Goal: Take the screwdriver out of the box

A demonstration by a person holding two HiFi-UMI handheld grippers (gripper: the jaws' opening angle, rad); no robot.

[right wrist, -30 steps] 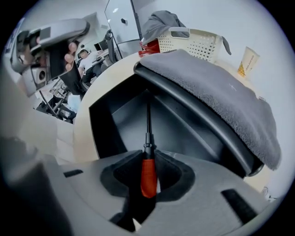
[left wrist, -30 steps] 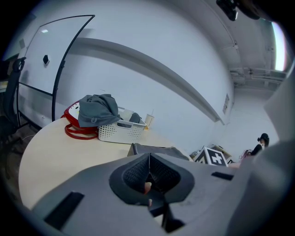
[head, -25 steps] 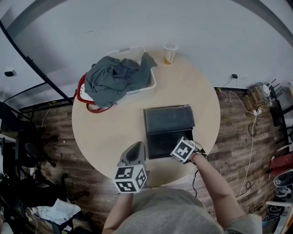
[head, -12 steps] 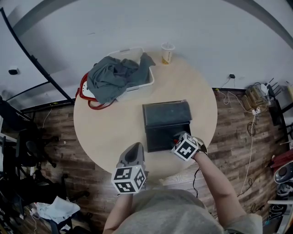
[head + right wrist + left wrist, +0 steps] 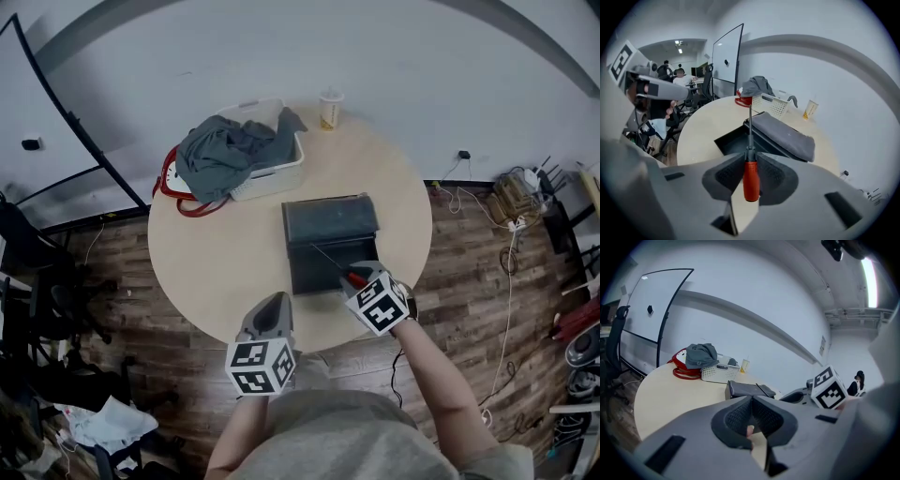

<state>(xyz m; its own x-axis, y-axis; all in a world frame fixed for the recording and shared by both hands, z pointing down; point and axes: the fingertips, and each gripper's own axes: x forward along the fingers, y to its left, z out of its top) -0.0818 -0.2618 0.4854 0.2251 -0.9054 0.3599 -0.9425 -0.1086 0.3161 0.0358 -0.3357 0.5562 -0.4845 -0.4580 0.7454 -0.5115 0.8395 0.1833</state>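
screwdriver [image 5: 750, 174]: red handle, thin shaft, pinched in your right gripper [image 5: 750, 155]
left gripper [image 5: 751, 401]: jaws pressed together
nearby: box [image 5: 328, 220], basket [image 5: 279, 174], cup [image 5: 329, 109]

A grey cloth [image 5: 225, 150] lay heaped in a white basket [image 5: 286, 171] at the round table's [image 5: 216, 267] far left; a cup [image 5: 329, 110] stood just right of it.
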